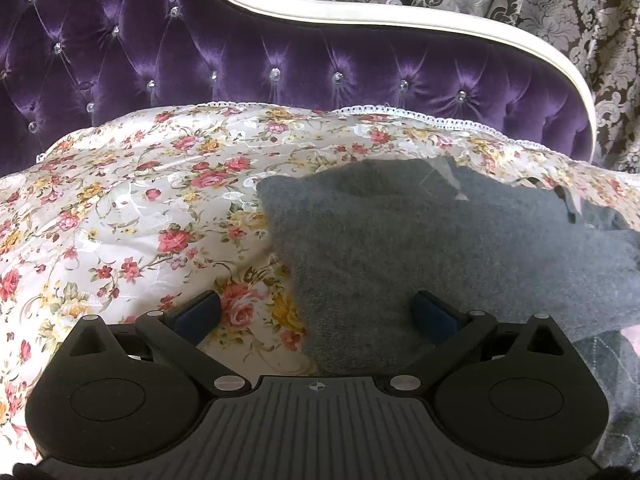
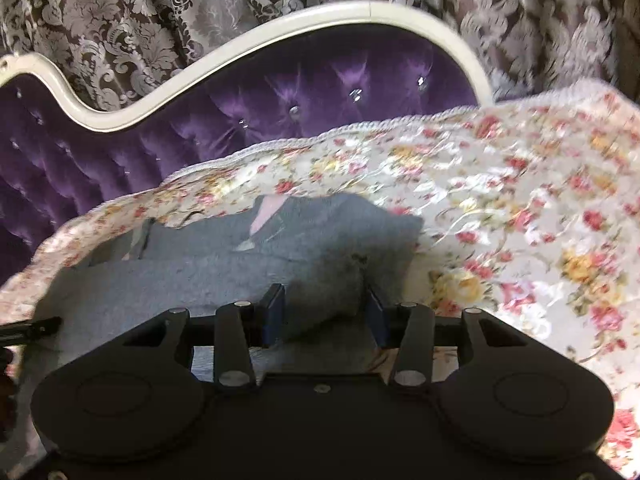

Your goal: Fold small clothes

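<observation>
Left hand-held gripper (image 1: 318,316) wide open, empty, over grey garment (image 1: 400,240) edge; right hand-held gripper (image 2: 322,316) partly open, fabric between jaws, grip unclear. Garment on floral bedspread (image 1: 140,200) looks partly folded; unfinished.

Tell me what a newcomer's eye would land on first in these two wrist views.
First the purple tufted headboard with its crystal buttons and curved cream frame, across the back. Next the rose-patterned bedspread in front of it, with the grey knit garment lying on it. The left gripper is open over the garment's edge; the right gripper straddles a raised fold.
</observation>
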`<action>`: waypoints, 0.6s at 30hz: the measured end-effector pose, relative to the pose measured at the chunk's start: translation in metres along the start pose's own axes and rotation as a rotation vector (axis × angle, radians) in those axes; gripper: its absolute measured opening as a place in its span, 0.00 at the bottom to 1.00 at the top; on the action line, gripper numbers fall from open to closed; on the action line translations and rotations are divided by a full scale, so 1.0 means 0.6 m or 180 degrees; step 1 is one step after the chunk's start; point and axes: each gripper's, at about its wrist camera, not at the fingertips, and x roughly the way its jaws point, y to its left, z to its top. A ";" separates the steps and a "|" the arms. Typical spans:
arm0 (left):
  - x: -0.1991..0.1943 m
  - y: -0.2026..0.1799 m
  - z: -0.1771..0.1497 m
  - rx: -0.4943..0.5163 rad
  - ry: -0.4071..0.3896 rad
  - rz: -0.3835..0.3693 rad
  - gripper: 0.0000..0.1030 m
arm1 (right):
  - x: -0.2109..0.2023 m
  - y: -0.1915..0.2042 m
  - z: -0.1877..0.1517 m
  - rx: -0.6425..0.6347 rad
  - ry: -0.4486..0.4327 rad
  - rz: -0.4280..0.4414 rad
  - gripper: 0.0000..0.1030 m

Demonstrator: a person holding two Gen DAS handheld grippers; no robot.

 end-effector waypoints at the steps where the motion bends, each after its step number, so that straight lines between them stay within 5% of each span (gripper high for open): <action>1: 0.000 0.000 0.000 -0.0001 0.0003 -0.0001 1.00 | -0.002 -0.002 0.003 0.0052 0.0065 0.0102 0.27; 6: 0.001 -0.001 0.000 -0.0002 -0.0008 0.0005 1.00 | -0.048 -0.017 0.033 0.0616 -0.0028 0.0860 0.25; 11: 0.002 0.000 0.002 -0.0003 0.0002 -0.0002 1.00 | -0.049 -0.005 0.040 0.0411 -0.0064 0.0531 0.26; 18: 0.002 0.000 0.005 0.0011 0.0055 -0.0001 1.00 | 0.016 -0.001 0.001 0.0015 0.0341 -0.0062 0.22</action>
